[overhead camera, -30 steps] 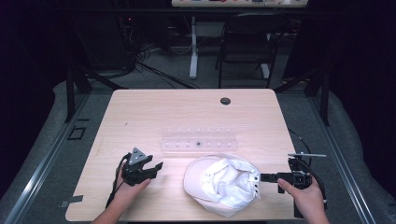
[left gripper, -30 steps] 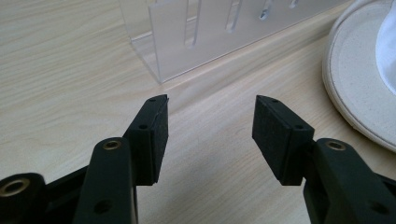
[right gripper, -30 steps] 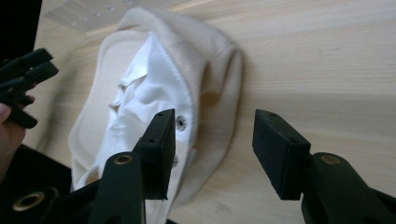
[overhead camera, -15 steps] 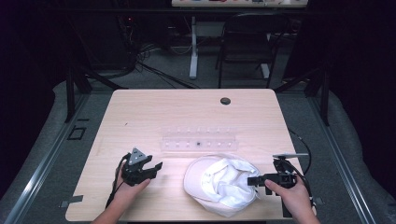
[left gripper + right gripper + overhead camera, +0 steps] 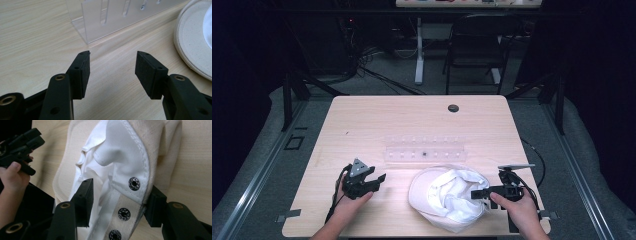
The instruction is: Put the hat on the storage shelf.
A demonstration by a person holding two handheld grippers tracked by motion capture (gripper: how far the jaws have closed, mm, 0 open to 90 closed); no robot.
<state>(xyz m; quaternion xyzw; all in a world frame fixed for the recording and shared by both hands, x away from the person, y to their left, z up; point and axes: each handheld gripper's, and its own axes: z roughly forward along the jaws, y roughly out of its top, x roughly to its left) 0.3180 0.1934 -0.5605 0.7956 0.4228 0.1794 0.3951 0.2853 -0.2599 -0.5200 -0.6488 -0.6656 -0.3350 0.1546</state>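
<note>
Clear acrylic rack [image 5: 424, 149] stands beside upturned white cap [image 5: 447, 197].

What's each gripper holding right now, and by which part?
Left gripper: nothing, fingers open over bare table. Right gripper: fingers straddle the snap strap at the back of the white cap, but whether they pinch it cannot be told.
</note>
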